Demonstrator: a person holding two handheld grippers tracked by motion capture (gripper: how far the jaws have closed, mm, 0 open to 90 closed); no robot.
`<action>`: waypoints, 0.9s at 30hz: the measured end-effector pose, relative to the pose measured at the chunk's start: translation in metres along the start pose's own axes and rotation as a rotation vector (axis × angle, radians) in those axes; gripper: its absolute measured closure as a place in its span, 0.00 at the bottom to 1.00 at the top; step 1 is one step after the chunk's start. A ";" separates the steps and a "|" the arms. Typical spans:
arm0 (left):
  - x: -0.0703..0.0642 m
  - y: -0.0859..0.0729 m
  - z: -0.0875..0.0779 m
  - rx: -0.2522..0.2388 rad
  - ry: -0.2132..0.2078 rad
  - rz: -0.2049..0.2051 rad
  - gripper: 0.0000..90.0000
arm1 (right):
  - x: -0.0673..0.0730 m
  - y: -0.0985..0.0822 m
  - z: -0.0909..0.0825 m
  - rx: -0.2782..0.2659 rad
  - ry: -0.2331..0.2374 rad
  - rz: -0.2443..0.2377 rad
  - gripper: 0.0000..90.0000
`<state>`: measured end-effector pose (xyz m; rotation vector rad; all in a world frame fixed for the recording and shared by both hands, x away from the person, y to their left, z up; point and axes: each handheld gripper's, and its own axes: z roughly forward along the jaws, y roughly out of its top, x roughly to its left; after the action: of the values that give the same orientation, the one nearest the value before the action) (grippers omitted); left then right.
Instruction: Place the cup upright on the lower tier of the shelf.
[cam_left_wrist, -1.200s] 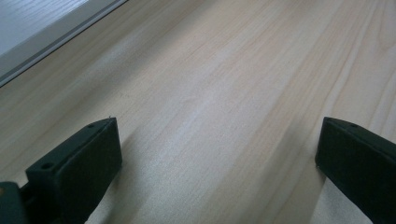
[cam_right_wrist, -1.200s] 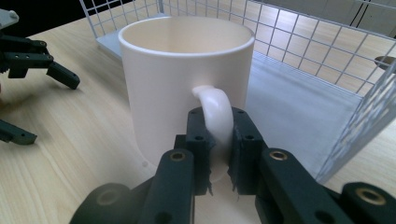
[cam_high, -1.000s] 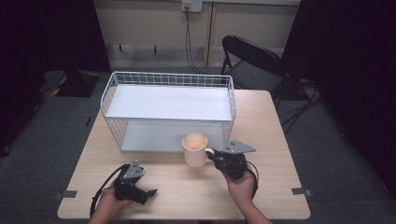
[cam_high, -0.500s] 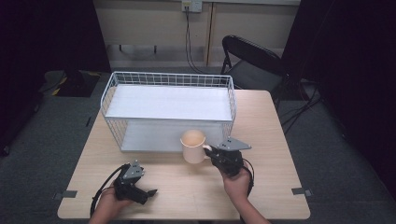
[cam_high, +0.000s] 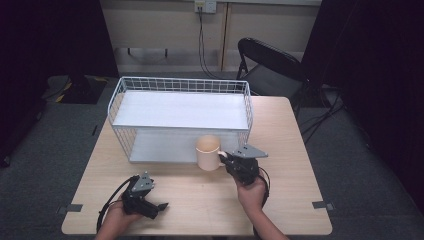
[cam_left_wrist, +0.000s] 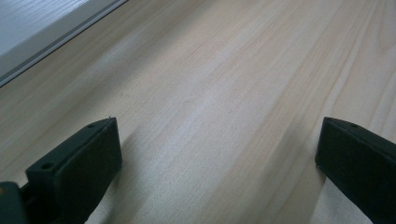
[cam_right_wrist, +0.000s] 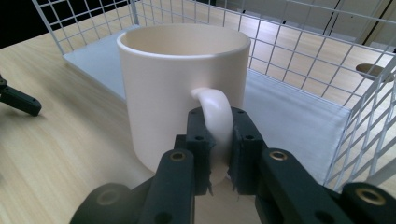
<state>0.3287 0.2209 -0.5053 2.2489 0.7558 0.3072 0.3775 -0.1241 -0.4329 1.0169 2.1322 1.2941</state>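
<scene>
Mug: a cream mug (cam_high: 208, 152) is seen on the wooden table (cam_high: 300, 150), just in front of the near edge of the white wire basket (cam_high: 180, 87), slightly right of the table's middle.
Handle: the handle (cam_right_wrist: 212, 109) points toward the near right and is clamped between the jaws of the right gripper (cam_high: 231, 161), as seen in the right gripper view.
Right gripper: closed firmly on the handle; the mug is held upright.
Left gripper: the left gripper (cam_high: 159, 206) is rested low at the near left of the table, its jaws spread wide with nothing between them, well apart from the mug.
Change: compared with a second ago, the mug and the right gripper are found a little farther from the person and closer to the basket front; the left gripper has not been moved.
Meaning: the grasp is judged to be secured, and the carry toward the basket is judged to be under way.
Next need: the mug must be lifted clear of the wire rim before it can be set inside.
Risk: the mug could be tilted, since it is held by the handle alone.
</scene>
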 end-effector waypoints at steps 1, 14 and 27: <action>0.000 0.000 0.000 0.000 0.000 0.000 0.00 | 0.000 0.000 0.000 0.000 0.000 0.000 0.90; 0.000 0.000 0.000 0.000 0.000 0.000 0.00 | 0.003 0.001 0.009 -0.012 -0.033 -0.006 0.90; 0.000 0.000 0.000 0.000 0.000 0.000 0.00 | 0.004 -0.001 0.020 -0.010 -0.064 -0.002 0.90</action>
<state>0.3287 0.2209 -0.5053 2.2487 0.7559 0.3073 0.3887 -0.1104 -0.4433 1.0386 2.0763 1.2530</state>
